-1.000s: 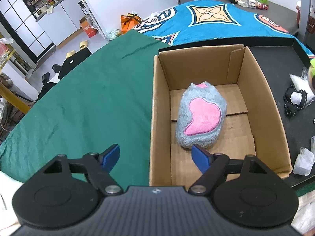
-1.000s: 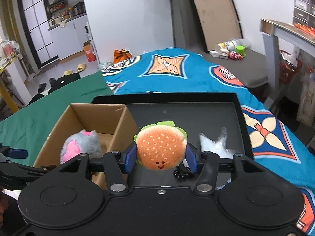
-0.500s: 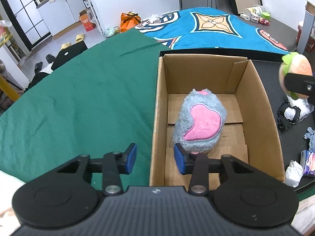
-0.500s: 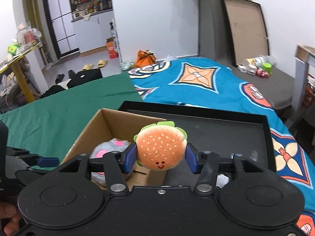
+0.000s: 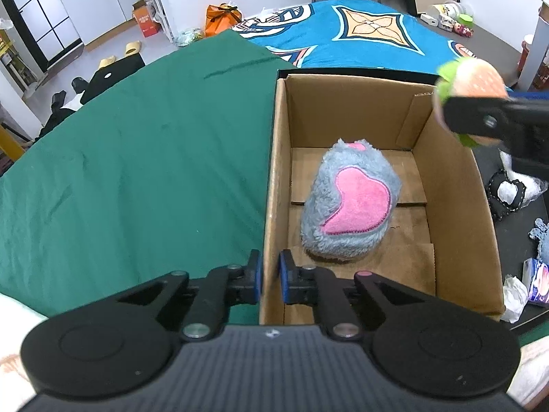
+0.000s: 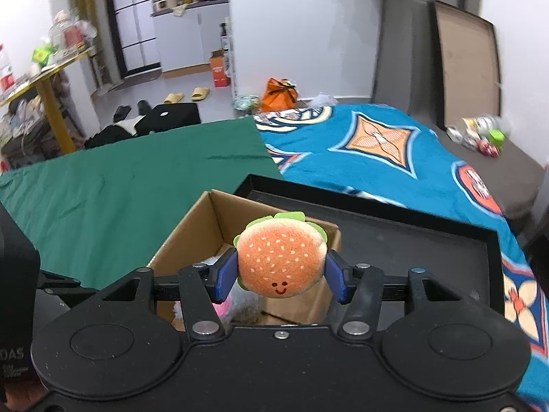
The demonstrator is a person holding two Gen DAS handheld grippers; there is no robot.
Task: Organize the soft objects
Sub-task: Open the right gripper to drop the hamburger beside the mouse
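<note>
Left gripper (image 5: 269,276) clamped shut on the cardboard box (image 5: 271,185) wall, grey plush (image 5: 350,206) laid inside the box, right gripper (image 6: 280,276) jaws opening around the burger plush (image 6: 281,261), held above the box.

Very little can be read. In the right wrist view, pale letters "DAS" (image 6: 11,353) stand on the side of a black device (image 6: 17,292) at the left edge of the picture; the start of the word is cut off, and the smaller lines of print beneath it are too fine to make out. The orange carton (image 6: 219,70) on the floor by the far wall carries pale markings too small to read, in both views. The printing on the small packet (image 5: 537,279) beside the cardboard box (image 5: 453,178) is likewise illegible.
</note>
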